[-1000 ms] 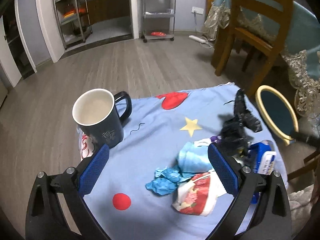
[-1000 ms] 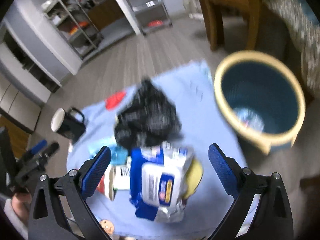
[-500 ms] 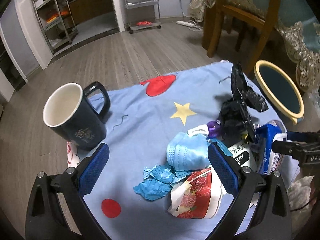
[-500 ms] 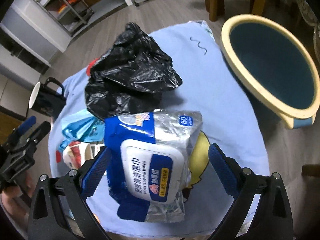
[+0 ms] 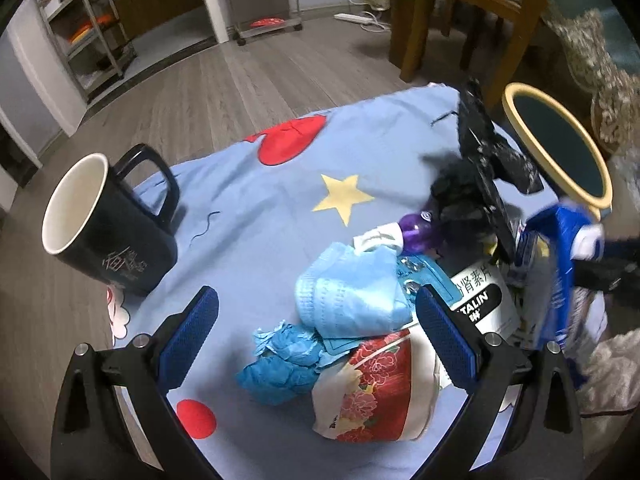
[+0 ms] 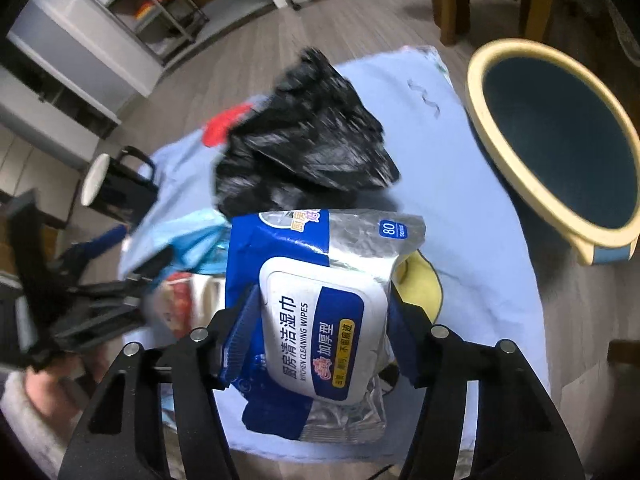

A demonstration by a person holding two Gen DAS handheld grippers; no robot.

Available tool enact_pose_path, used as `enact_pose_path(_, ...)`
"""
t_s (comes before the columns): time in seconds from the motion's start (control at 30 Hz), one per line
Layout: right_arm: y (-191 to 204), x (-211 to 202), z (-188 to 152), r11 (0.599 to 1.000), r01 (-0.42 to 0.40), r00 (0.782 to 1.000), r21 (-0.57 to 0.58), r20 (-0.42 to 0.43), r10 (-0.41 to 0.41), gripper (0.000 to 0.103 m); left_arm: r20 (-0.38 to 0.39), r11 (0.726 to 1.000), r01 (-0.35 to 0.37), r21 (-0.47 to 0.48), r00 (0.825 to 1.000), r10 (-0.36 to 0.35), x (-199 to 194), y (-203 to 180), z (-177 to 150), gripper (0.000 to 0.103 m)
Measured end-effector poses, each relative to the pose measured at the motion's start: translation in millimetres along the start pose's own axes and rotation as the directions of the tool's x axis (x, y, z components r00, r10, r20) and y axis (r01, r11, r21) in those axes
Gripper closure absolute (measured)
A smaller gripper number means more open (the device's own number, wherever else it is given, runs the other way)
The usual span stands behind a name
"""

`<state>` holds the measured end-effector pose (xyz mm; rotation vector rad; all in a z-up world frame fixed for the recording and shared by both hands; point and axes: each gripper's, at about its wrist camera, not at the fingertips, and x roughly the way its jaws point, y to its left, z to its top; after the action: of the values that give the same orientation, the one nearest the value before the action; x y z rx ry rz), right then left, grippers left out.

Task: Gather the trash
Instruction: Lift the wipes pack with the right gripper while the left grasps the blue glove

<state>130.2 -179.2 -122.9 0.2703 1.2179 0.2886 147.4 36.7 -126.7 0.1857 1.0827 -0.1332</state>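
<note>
One wipes pack [image 6: 320, 312] sat clamped in the just-closing right gripper [image 6: 320, 334]; left gripper [image 5: 316, 328] gaped empty; one mug [image 5: 108, 220], one bin [image 6: 560, 152].

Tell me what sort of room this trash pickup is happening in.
Most likely a home dining or living area. A wooden dining chair stands beside a table with a lace-edged cloth, metal storage racks line the far wall on wood-look flooring, and a low table wears a child-patterned blue cloth.

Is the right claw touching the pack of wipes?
Touching. In the right wrist view, both pads of the right claw press against the sides of the wipes pack.
</note>
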Motion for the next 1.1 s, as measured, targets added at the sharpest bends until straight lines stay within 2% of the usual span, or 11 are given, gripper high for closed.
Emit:
enact_pose_path(0.2, 9.9, -26.8, 6.8, 0.999, -0.021, 0.997, -0.049, 0.071, 0.025, 0.042, -0.024, 0.999, -0.037, -0.006, 0.999, 0.037, 8.7, 0.7, 1.4, 0.007)
enact_pose_path(0.27, 12.7, -30.7, 9.6, 0.997, -0.018, 0.996, -0.070, 0.086, 0.024, 0.042, -0.034, 0.999, -0.039, -0.016, 0.999, 0.039, 11.2, 2.3, 1.5, 0.011)
enact_pose_path(0.37, 12.0, -33.3, 11.8, 0.997, -0.026, 0.995, -0.072, 0.093, 0.032, 0.042, -0.050, 0.999, -0.030, -0.025, 0.998, 0.029, 15.6, 4.0, 1.8, 0.028)
enact_pose_path(0.43, 10.0, -33.6, 13.8, 0.997, -0.030, 0.995, -0.069, 0.097, 0.037, 0.042, -0.060, 0.999, -0.025, -0.023, 0.998, 0.024, 17.6, 3.4, 1.9, 0.052)
enact_pose_path(0.53, 12.2, -35.8, 18.2, 0.997, -0.035, 0.993, -0.064, 0.111, 0.042, 0.042, -0.072, 1.000, -0.017, -0.012, 0.997, 0.016, 18.3, 1.2, 2.9, 0.067)
enact_pose_path(0.6, 11.0, -38.5, 18.5, 0.997, -0.039, 0.992, -0.061, 0.118, 0.046, 0.042, -0.064, 1.000, -0.029, 0.006, 0.998, 0.030, 16.1, -0.3, 4.7, 0.072)
enact_pose_path(0.7, 9.6, -44.3, 21.9, 0.998, -0.044, 0.989, -0.051, 0.141, 0.051, 0.042, -0.007, 0.998, -0.055, 0.007, 0.998, 0.055, 1.9, 0.9, 11.5, 0.073)
enact_pose_path(0.87, 1.4, -62.4, 33.7, 0.998, -0.048, 0.980, -0.029, 0.192, 0.053, 0.042, 0.098, 0.999, -0.048, 0.000, 0.994, 0.048, -28.7, -0.8, 26.3, 0.073)
enact_pose_path(1.1, -22.2, -107.5, 60.3, 0.999, -0.029, 0.959, -0.013, 0.283, 0.032, 0.042, 0.215, 1.000, 0.004, -0.002, 0.977, -0.004, -65.6, -8.0, 44.7, 0.073)
